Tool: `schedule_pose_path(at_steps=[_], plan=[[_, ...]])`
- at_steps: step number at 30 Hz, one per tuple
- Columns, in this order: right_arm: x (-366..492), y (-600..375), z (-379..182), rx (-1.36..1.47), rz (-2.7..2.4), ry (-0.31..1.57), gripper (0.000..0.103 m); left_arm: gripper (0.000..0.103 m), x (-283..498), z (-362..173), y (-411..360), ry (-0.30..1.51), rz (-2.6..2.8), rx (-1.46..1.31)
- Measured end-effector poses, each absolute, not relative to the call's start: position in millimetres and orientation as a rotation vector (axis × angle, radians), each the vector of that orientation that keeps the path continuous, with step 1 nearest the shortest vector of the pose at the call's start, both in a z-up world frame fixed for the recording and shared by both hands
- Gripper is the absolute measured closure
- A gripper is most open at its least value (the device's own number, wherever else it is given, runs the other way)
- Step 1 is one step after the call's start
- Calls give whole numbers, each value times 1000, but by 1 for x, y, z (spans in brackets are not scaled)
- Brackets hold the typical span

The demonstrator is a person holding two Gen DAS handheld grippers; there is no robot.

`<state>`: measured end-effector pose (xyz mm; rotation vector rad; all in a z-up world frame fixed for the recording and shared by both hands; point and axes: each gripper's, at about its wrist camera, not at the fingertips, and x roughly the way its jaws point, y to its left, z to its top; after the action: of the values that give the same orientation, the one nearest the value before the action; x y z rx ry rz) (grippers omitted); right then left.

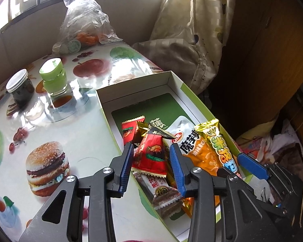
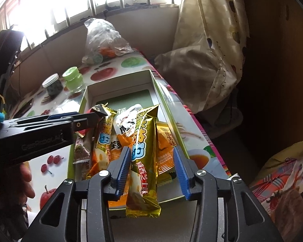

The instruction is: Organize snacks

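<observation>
An open white box with green sides (image 1: 135,80) (image 2: 119,78) lies on the table and holds several snack packets. My left gripper (image 1: 152,161) hangs over its near end, open, with a red packet (image 1: 149,151) lying between and below its blue pads, which do not press it. In the right wrist view my right gripper (image 2: 152,161) is open around a long gold packet (image 2: 145,141), which lies loose with its near end over the box's front edge. That gold packet (image 1: 216,141) rests beside an orange packet (image 1: 200,157). The left gripper (image 2: 91,119) reaches in from the left.
A white-lidded dark jar (image 1: 20,88) and a green-lidded jar (image 1: 53,76) stand on the fruit-print tablecloth (image 1: 70,133) left of the box. A clear plastic bag (image 1: 84,26) sits at the far end. A curtain (image 1: 192,30) hangs past the table's right edge. A hand (image 2: 26,177) shows at lower left.
</observation>
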<state>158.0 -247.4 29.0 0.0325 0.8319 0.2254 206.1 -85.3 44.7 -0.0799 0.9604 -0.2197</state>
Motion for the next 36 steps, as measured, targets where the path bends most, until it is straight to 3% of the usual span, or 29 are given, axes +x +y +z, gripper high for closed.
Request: schedule_pose_path(at_steps=[5, 22, 36], plan=[[151, -249, 33, 41, 218, 816, 56, 54, 194, 52, -84, 942, -213, -80], [108, -245, 38, 47, 229, 788, 53, 54, 122, 58, -68, 894, -104, -65], [76, -245, 19, 14, 220, 825, 52, 54, 76, 18, -62, 976, -66, -56]])
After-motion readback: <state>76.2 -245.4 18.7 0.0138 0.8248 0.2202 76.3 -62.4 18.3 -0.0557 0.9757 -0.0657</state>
